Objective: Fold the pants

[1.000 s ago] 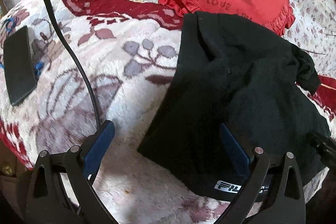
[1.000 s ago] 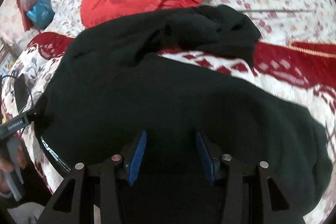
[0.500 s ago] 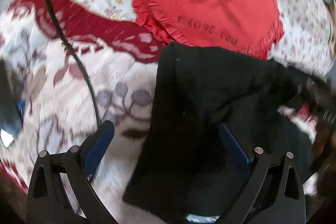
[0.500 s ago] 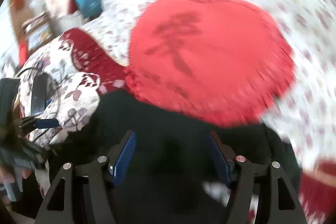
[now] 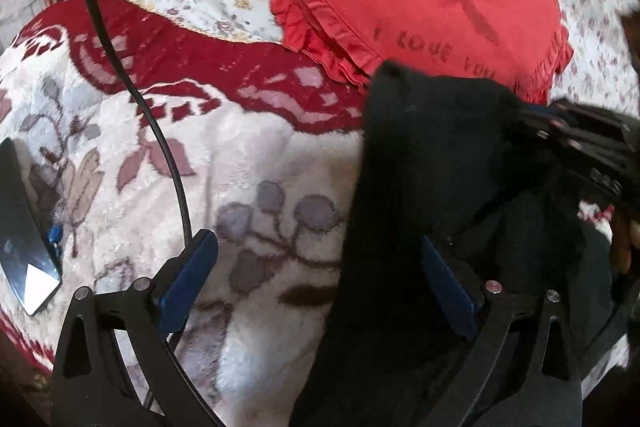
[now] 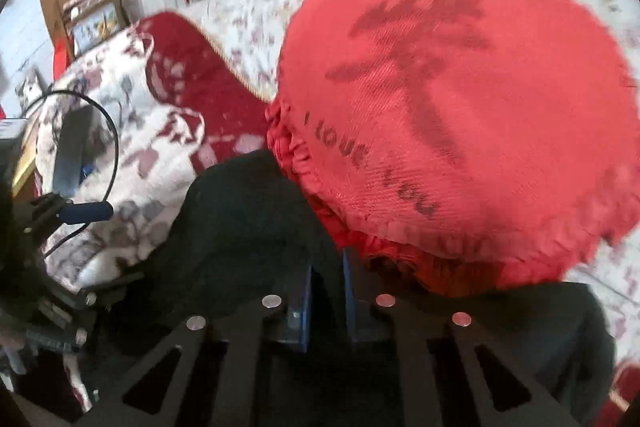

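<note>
I'm pinching a fold of the black pants in my right gripper, fingers nearly pressed together on the cloth, right at the ruffled edge of the red heart cushion. My left gripper is sitting spread wide, one finger over the floral blanket, the other over the pants, gripping nothing. Pants are lying bunched on the bed, top edge touching the cushion. Risks, as I judge them: the right pinch looks shallow, so the cloth could be slipping out mid-fold; the fold could be landing on or snagging the cushion ruffle; with the left side unpinned the whole garment may drag across the plush blanket. The black cable near my left finger could catch, and the phone lies close by.
</note>
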The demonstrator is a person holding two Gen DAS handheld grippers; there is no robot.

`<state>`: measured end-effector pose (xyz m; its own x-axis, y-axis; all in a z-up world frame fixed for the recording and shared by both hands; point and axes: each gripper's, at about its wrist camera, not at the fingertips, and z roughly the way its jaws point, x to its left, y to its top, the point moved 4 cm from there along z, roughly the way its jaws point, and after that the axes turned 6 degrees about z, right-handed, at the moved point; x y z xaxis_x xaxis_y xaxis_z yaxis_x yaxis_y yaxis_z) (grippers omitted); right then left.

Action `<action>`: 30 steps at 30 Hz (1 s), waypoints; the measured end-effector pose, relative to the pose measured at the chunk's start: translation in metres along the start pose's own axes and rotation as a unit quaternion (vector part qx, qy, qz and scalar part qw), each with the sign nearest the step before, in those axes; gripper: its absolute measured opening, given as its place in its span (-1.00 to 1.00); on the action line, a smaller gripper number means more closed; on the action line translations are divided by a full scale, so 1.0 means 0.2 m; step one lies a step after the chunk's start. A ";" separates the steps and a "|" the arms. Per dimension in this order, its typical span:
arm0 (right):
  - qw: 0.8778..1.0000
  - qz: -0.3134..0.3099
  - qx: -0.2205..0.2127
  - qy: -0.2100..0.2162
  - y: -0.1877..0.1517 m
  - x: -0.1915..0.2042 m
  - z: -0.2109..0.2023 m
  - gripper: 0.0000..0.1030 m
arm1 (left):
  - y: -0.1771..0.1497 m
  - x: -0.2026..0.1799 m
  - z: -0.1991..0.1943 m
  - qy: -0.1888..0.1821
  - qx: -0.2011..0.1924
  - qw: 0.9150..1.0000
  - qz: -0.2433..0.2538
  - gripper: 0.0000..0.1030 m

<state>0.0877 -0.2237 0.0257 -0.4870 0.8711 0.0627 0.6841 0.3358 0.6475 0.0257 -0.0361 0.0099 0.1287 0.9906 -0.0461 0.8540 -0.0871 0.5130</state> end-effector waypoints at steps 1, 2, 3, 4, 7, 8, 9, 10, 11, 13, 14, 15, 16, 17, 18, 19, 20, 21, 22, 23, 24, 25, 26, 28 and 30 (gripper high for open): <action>1.000 0.003 -0.012 -0.004 -0.01 0.02 -0.06 -0.76 | 0.00 0.02 -0.04 0.000 -0.007 1.000 -0.006 0.95; 1.000 0.005 -0.024 -0.009 -0.03 0.03 -0.12 -0.76 | 0.00 0.04 -0.08 0.009 -0.018 1.000 -0.009 0.95; 0.999 0.003 -0.038 -0.021 -0.07 0.07 -0.21 -0.76 | -0.01 0.07 -0.12 0.017 -0.028 0.999 -0.010 0.95; 0.998 -0.001 -0.047 -0.030 -0.11 0.11 -0.28 -0.76 | -0.03 0.10 -0.16 0.024 -0.035 0.999 -0.012 0.95; 0.997 0.012 -0.070 -0.042 -0.27 0.22 -0.47 -0.77 | -0.08 0.20 -0.22 0.021 -0.037 0.998 -0.035 0.95; 0.996 0.018 -0.075 -0.041 -0.35 0.28 -0.51 -0.76 | -0.10 0.23 -0.24 0.022 -0.039 0.998 -0.045 0.95; 0.996 0.023 -0.073 -0.038 -0.44 0.36 -0.53 -0.76 | -0.12 0.26 -0.26 0.023 -0.041 0.997 -0.056 0.95; 0.997 0.025 -0.069 -0.036 -0.51 0.42 -0.53 -0.76 | -0.13 0.29 -0.28 0.022 -0.042 0.997 -0.065 0.95; 0.997 0.024 -0.061 -0.032 -0.58 0.48 -0.51 -0.76 | -0.14 0.31 -0.29 0.019 -0.043 0.996 -0.074 0.95; 0.999 0.025 -0.035 -0.020 -0.71 0.58 -0.41 -0.75 | -0.17 0.33 -0.34 0.009 -0.046 0.995 -0.093 0.95; 0.999 0.027 -0.018 -0.012 -0.76 0.61 -0.37 -0.70 | -0.17 0.34 -0.35 0.004 -0.048 0.994 -0.102 0.95; 1.000 0.021 0.002 -0.009 -0.80 0.64 -0.35 -0.66 | -0.18 0.35 -0.38 -0.002 -0.051 0.993 -0.109 0.95; 1.000 0.012 0.001 -0.008 -0.81 0.66 -0.36 -0.58 | -0.19 0.35 -0.38 -0.006 -0.052 0.992 -0.112 0.95; 1.000 0.008 -0.006 -0.002 -0.81 0.66 -0.39 -0.48 | -0.19 0.34 -0.41 -0.011 -0.054 0.992 -0.112 0.95; 1.000 0.013 -0.015 0.008 -0.81 0.65 -0.44 -0.40 | -0.21 0.33 -0.43 -0.015 -0.057 0.992 -0.111 0.95; 0.999 0.029 -0.024 0.018 -0.80 0.61 -0.49 -0.17 | -0.21 0.31 -0.44 -0.018 -0.058 0.992 -0.109 0.95; 0.998 0.046 -0.032 0.024 -0.79 0.58 -0.53 0.00 | -0.21 0.29 -0.44 -0.025 -0.058 0.992 -0.105 0.95; 0.997 0.064 -0.041 0.029 -0.79 0.54 -0.57 0.00 | -0.21 0.28 -0.44 -0.031 -0.056 0.993 -0.102 0.95; 0.996 0.080 -0.045 0.024 -0.80 0.49 -0.62 0.00 | -0.22 0.25 -0.43 -0.039 -0.052 0.993 -0.097 0.95; 0.995 0.089 -0.047 0.014 -0.81 0.44 -0.65 0.00 | -0.22 0.23 -0.43 -0.046 -0.048 0.994 -0.092 0.95; 0.994 0.099 -0.052 0.001 -0.81 0.39 -0.68 0.00 | -0.23 0.20 -0.42 -0.052 -0.041 0.994 -0.085 0.95; 0.991 0.115 -0.061 -0.017 -0.83 0.31 -0.73 0.00 | -0.24 0.18 -0.41 -0.056 -0.038 0.994 -0.081 0.95; 0.989 0.129 -0.068 -0.031 -0.84 0.24 -0.77 0.00 | -0.25 0.15 -0.41 -0.062 -0.036 0.994 -0.077 0.95; 0.979 0.171 -0.085 -0.065 -0.87 0.05 -0.87 0.01 | -0.26 0.11 -0.41 -0.075 -0.037 0.994 -0.070 0.95; 0.963 0.230 -0.089 -0.110 -0.89 -0.18 -0.92 0.07 | -0.26 0.06 -0.41 -0.076 -0.040 0.995 -0.058 0.95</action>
<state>-0.1172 -0.3807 0.0476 -0.0150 0.9743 0.2249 0.6868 -0.1534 0.7104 -0.0591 -0.0117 0.0529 0.1115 0.9655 -0.2354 0.8260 0.0417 0.5621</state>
